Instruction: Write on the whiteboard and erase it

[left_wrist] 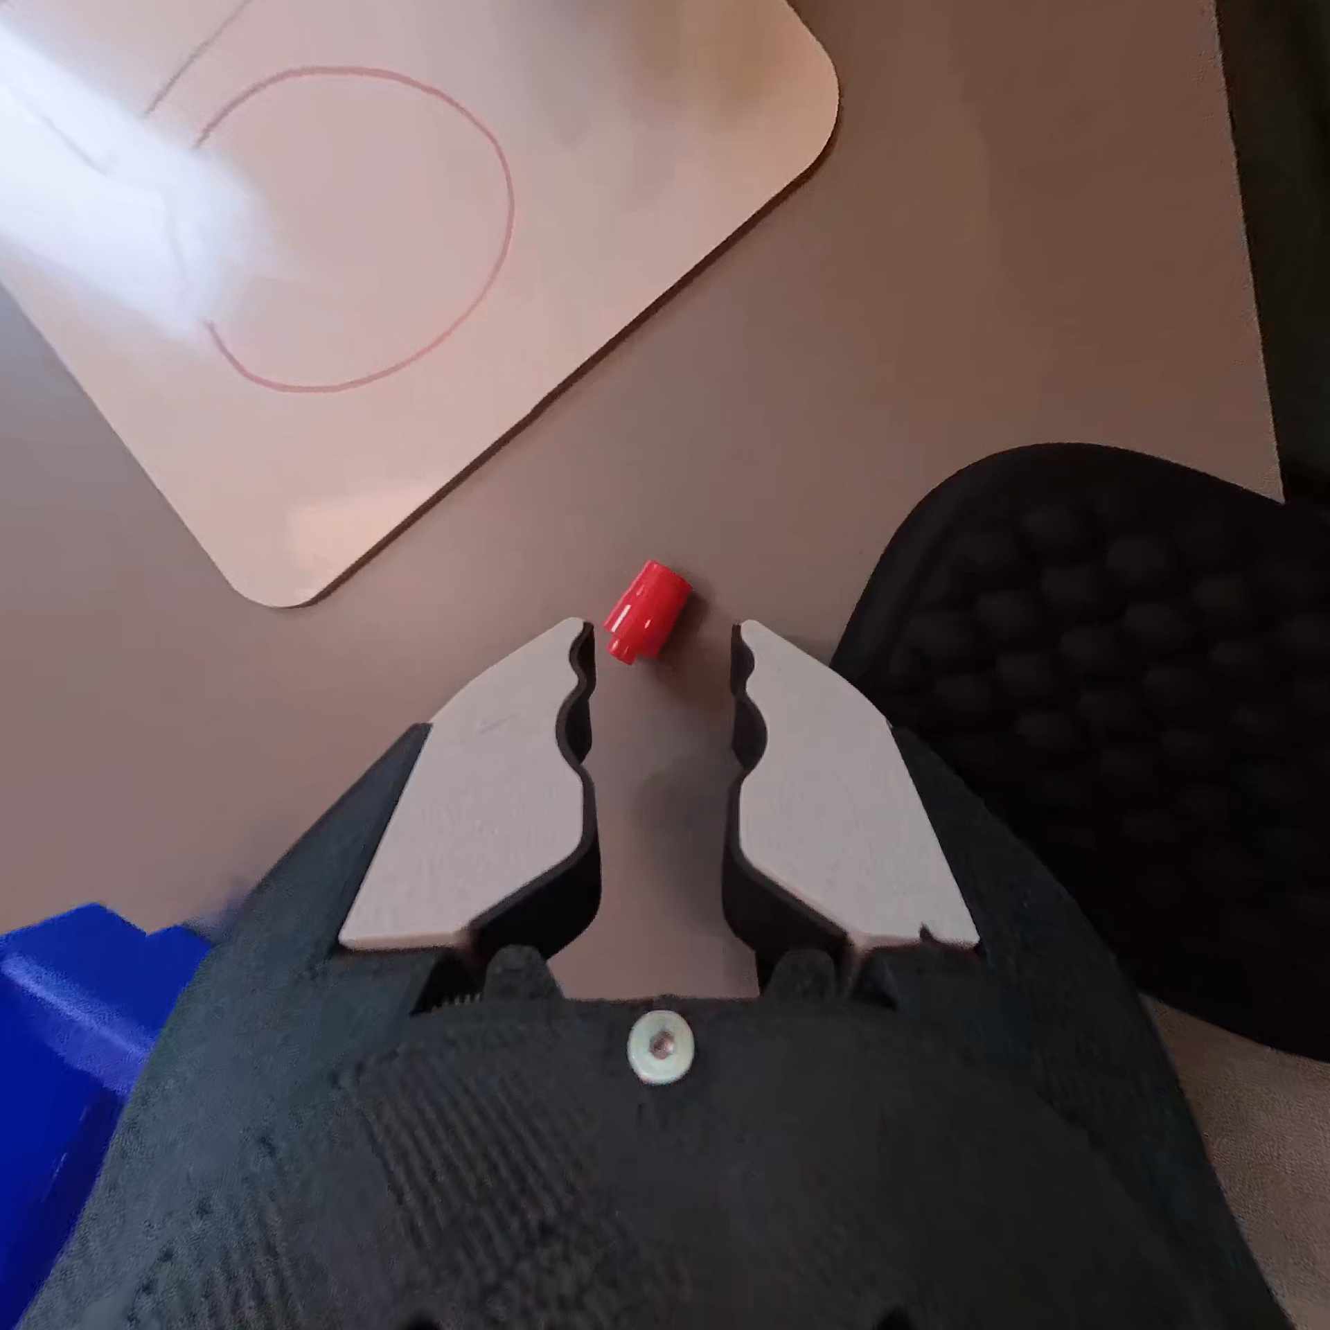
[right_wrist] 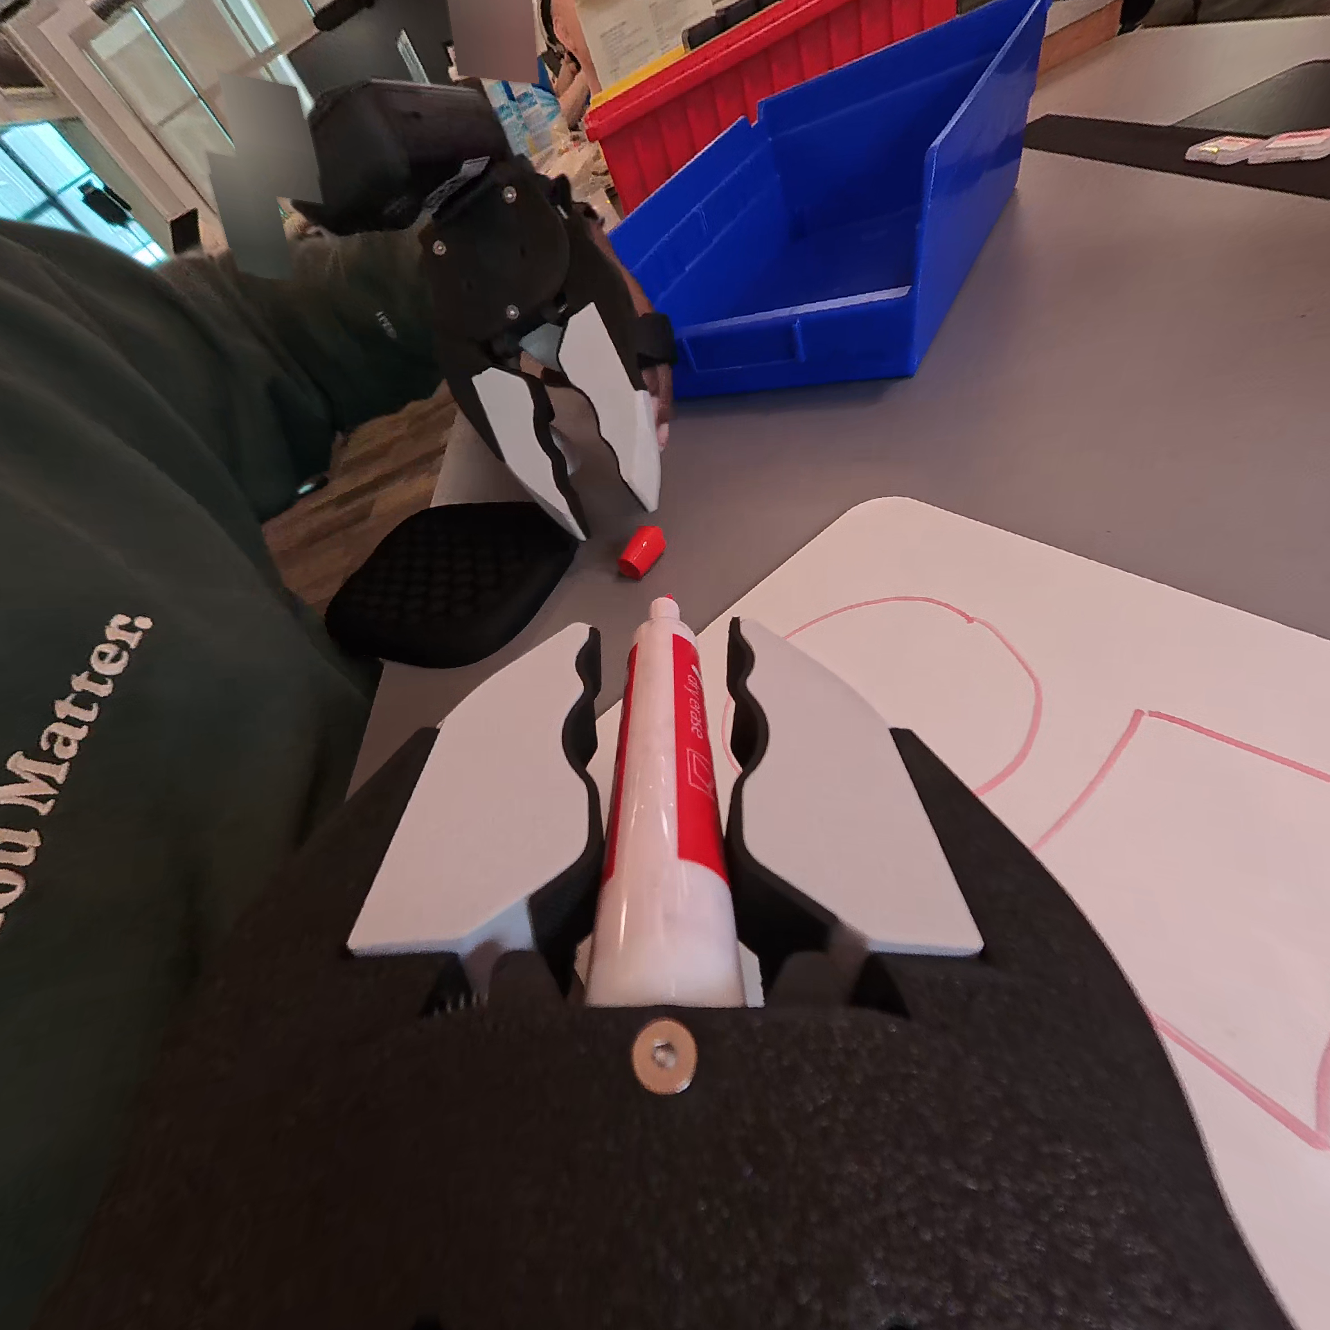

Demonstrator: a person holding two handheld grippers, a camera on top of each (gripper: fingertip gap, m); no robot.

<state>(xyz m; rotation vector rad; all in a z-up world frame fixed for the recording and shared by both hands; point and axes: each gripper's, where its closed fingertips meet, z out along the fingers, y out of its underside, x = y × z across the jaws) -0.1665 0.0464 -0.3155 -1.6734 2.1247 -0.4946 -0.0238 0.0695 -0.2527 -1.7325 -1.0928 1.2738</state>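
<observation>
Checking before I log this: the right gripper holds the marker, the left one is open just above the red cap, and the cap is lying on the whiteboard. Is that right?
One thing is off: the cap lies on the table, beside the whiteboard, not on it, as the left wrist view shows. The rest holds: the right gripper holds the marker, and the left gripper is open just above the cap.

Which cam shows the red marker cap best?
Left wrist view: the cap lies sharp and unobstructed just ahead of the open left gripper. Right wrist view shows it smaller and farther off, on the table beyond the marker.
</observation>
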